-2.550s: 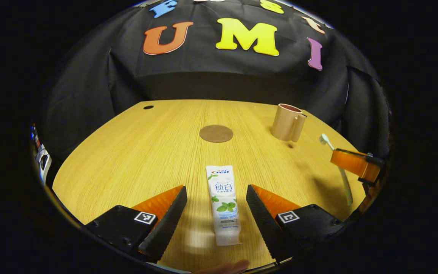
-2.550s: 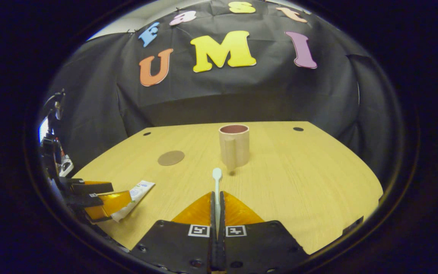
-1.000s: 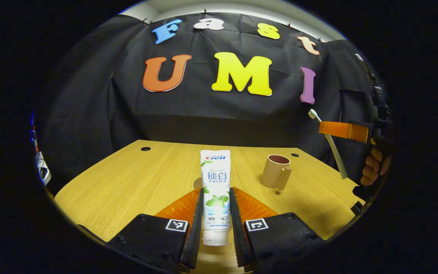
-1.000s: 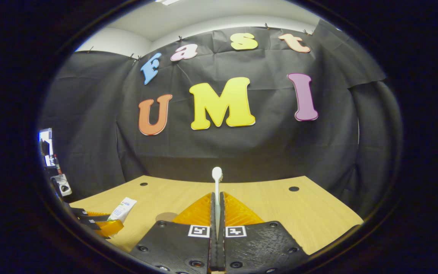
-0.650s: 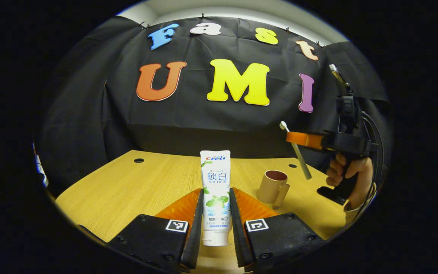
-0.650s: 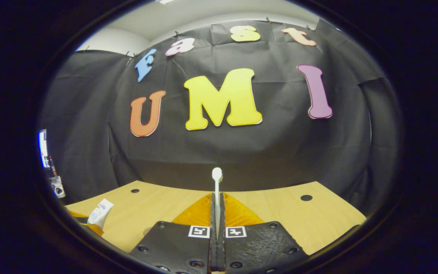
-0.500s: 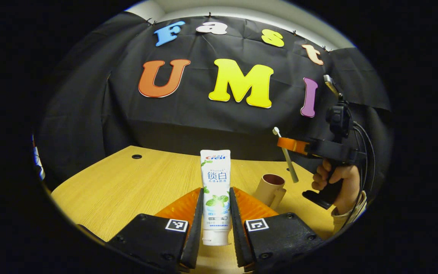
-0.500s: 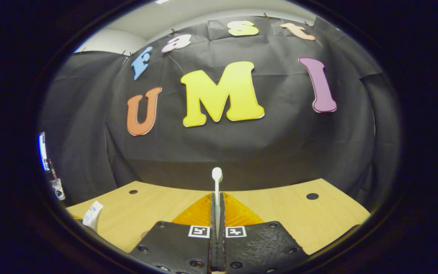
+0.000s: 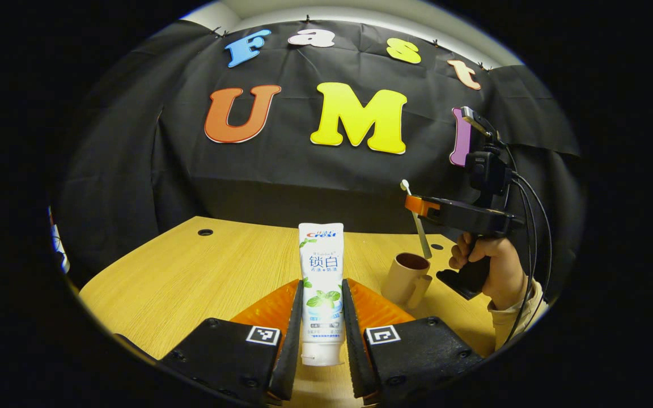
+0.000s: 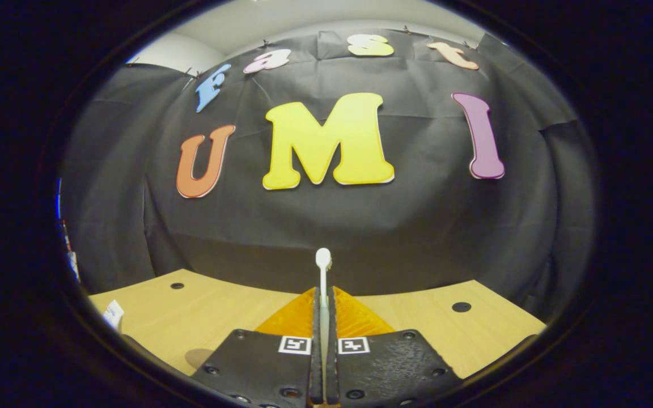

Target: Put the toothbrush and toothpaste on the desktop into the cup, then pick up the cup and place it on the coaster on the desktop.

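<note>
Two handheld grippers raised over a light wood desk [image 9: 190,272] in a booth w/ black cloth behind. Left gripper [image 9: 322,317] is clamped on a white toothpaste [image 9: 321,277] tube, both fingers pressing its lower half, cap end nearest the camera, tube pointing up and away. In the right gripper view, right gripper [image 10: 323,340] has its fingers squeezed together on a thin white toothbrush [image 10: 323,272], brush head sticking up past the tips.

From the left gripper view, the right gripper [image 9: 424,207] hangs above a tan cup [image 9: 406,279] that stands upright on the desk, handle toward the camera. A hand [image 9: 488,266] grips its handle. The toothbrush [image 9: 415,218] slants down, lower end at or just over the cup mouth; can't tell if it's inside yet.

Step in hand, prob: dropping the brush in the cup. To do it well: centre the lower end over the opening, lower till well inside, then release, so it leans on the rim and doesn't tip the light cup. Toothpaste goes next, cap end down
</note>
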Action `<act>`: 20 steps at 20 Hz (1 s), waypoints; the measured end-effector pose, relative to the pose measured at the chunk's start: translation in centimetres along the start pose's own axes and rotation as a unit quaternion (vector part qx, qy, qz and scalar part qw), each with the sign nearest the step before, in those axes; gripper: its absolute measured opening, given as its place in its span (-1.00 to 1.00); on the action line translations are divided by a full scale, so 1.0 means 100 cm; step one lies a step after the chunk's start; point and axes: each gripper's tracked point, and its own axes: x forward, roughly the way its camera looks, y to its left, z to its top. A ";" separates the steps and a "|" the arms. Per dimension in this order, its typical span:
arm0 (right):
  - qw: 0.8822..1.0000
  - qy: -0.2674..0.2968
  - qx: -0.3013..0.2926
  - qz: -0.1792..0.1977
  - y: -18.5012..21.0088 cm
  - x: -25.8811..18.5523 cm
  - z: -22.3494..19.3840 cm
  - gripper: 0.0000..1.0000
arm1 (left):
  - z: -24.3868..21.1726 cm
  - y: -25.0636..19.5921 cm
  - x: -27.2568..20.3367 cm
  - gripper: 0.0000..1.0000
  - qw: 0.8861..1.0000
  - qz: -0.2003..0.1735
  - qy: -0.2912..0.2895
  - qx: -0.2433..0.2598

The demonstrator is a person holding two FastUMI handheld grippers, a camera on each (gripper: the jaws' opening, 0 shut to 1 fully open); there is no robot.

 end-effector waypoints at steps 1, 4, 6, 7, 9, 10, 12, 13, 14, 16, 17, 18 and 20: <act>1.000 0.007 0.000 -0.003 -0.002 0.001 -0.004 -0.93 | -0.002 -0.001 0.000 -0.18 1.000 0.001 0.002 0.007; 1.000 0.030 0.005 0.005 -0.002 -0.001 -0.017 -0.89 | -0.005 -0.004 -0.001 -0.18 1.000 -0.002 0.006 0.008; 0.999 0.044 0.008 0.008 -0.004 -0.003 -0.022 -0.89 | -0.004 -0.006 -0.001 -0.18 1.000 -0.001 0.004 0.010; 0.999 0.050 0.013 0.012 -0.004 -0.005 -0.025 -0.85 | -0.003 -0.006 0.000 -0.18 1.000 0.001 0.002 0.010; 0.998 0.054 0.018 0.020 -0.004 -0.010 -0.025 -0.44 | -0.002 -0.004 -0.001 -0.18 1.000 0.004 -0.001 0.012; 0.998 0.054 0.018 0.020 -0.007 -0.011 -0.025 -0.14 | -0.001 -0.005 0.000 -0.09 1.000 0.004 -0.002 0.012; 0.998 0.059 0.020 0.009 -0.016 -0.017 -0.027 0.73 | -0.001 -0.009 0.001 -0.18 1.000 0.005 -0.001 0.012; 0.998 0.065 0.025 0.006 -0.023 -0.022 -0.030 0.92 | 0.000 -0.010 0.003 -0.18 1.000 0.007 0.000 0.012; 0.997 0.069 0.025 0.003 -0.029 -0.024 -0.033 0.92 | 0.000 -0.012 0.004 -0.18 1.000 0.008 0.000 0.012; 0.997 0.078 0.027 -0.003 -0.041 -0.032 -0.038 0.92 | 0.002 -0.016 0.005 -0.18 1.000 0.008 -0.004 0.012; 0.997 0.076 0.032 -0.003 -0.046 -0.037 -0.037 0.92 | 0.005 -0.020 0.008 -0.18 1.000 0.008 -0.007 0.014; 0.997 0.071 0.037 -0.001 -0.051 -0.043 -0.035 0.92 | 0.007 -0.022 0.011 -0.18 1.000 0.010 -0.013 0.017; 0.997 0.068 0.041 -0.002 -0.062 -0.060 -0.033 0.92 | 0.016 -0.031 0.020 -0.18 0.999 0.008 -0.026 0.020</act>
